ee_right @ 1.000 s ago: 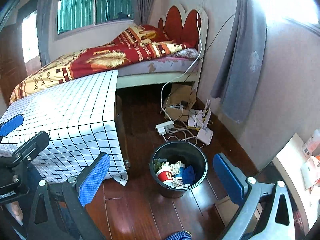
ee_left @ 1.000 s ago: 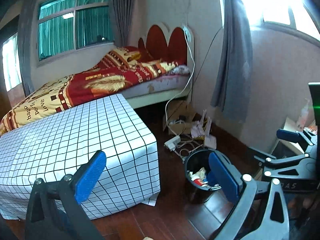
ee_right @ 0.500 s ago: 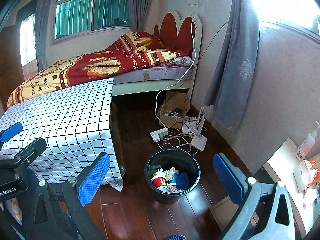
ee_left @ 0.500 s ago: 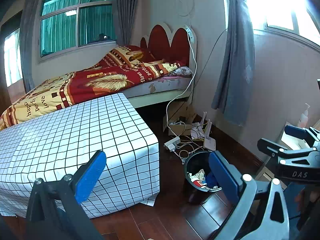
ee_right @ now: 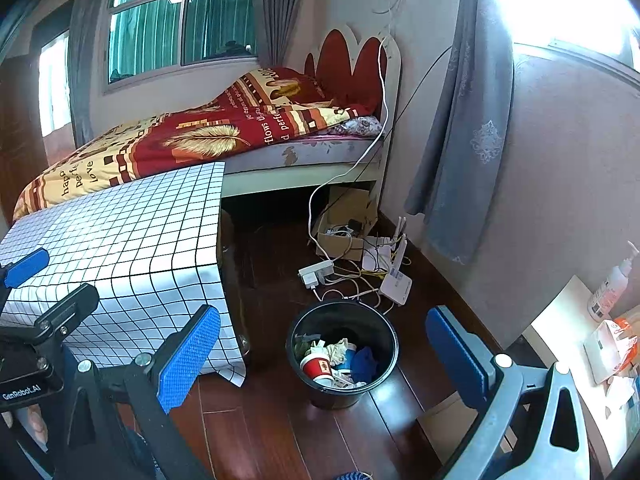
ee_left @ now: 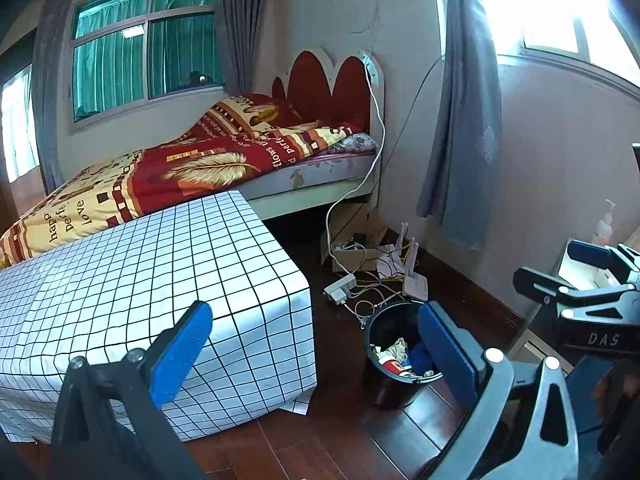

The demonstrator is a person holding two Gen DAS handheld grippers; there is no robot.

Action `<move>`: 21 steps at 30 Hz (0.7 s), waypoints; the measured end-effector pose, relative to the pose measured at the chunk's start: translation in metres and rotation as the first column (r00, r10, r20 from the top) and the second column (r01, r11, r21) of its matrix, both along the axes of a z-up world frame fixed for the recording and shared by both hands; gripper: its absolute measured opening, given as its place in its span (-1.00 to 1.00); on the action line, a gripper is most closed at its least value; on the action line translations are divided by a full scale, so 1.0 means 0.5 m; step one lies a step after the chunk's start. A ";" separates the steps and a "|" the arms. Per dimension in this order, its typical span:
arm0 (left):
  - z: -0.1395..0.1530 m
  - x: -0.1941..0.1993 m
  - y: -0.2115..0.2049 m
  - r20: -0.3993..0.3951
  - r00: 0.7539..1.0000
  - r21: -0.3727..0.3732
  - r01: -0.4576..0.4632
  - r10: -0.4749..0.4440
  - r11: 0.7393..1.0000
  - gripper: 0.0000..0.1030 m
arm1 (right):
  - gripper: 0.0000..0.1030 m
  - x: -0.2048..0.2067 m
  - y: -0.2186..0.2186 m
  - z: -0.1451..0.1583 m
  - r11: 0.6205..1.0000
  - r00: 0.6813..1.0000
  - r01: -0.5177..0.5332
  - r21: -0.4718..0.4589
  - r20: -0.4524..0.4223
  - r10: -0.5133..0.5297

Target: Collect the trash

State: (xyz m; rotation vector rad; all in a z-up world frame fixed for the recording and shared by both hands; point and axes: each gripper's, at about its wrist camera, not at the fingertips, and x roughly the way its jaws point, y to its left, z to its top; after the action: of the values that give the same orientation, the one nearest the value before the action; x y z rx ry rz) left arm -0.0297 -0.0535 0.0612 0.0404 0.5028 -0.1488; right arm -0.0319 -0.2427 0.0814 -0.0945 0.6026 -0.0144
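A bedroom seen from two handheld grippers raised above a dark wooden floor (ee_right: 256, 432). At far left, a low table under a white cloth with a black grid (ee_right: 120, 232) stands in front of a bed with a red and yellow blanket (ee_right: 192, 136); the cloth top looks bare, which suggests any litter there has already been cleared. The left gripper (ee_left: 316, 354) hangs over the near edge of that table, its blue pads spread wide with nothing between them; in the right wrist view it shows only as a black frame at the left border. The right gripper (ee_right: 324, 360) is likewise held wide apart and empty, and its two pads frame the bin on either side, probably because it is lined up over the place where rubbish gets dropped.

In the middle of the floor, just beside the table's corner, stands the black trash bin (ee_right: 342, 394), upright and partly full; inside lie a red and white paper cup (ee_right: 316, 366), crumpled pale paper (ee_right: 338, 350) and something blue (ee_right: 366, 364). The trash is therefore in the bin, not in either gripper.

Behind the bin, near the wall, a power strip (ee_right: 316, 272), tangled white cables and a white router (ee_right: 396, 286) sit by an open cardboard box (ee_right: 344, 220) under the bed's headboard; they cluster there presumably to reach the wall socket. Right of them hangs a grey curtain (ee_right: 464, 128); at far right a pale shelf edge (ee_right: 560, 320) holds a pump bottle (ee_right: 612, 284) and small packets, too blurred to name.
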 end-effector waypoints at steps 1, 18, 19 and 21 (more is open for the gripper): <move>0.001 0.000 0.000 0.002 1.000 0.000 0.000 0.000 1.000 0.99 | 1.00 0.001 0.000 0.000 1.000 1.000 0.000 0.001 0.000 0.000; 0.002 0.002 0.002 0.002 1.000 -0.006 0.015 -0.015 1.000 0.99 | 1.00 0.001 -0.006 0.000 1.000 1.000 0.000 0.004 -0.002 0.000; 0.002 0.001 0.001 0.002 1.000 -0.004 0.014 -0.014 1.000 0.99 | 1.00 0.002 -0.007 0.000 1.000 1.000 -0.001 0.004 -0.004 0.001; 0.001 0.000 0.001 0.003 1.000 -0.001 0.016 -0.016 1.000 0.99 | 1.00 0.002 -0.008 -0.001 1.000 1.000 -0.003 0.004 -0.004 0.003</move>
State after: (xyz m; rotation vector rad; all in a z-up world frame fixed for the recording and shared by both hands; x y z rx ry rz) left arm -0.0297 -0.0532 0.0618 0.0434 0.4997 -0.1649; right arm -0.0311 -0.2468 0.0809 -0.0912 0.6061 -0.0101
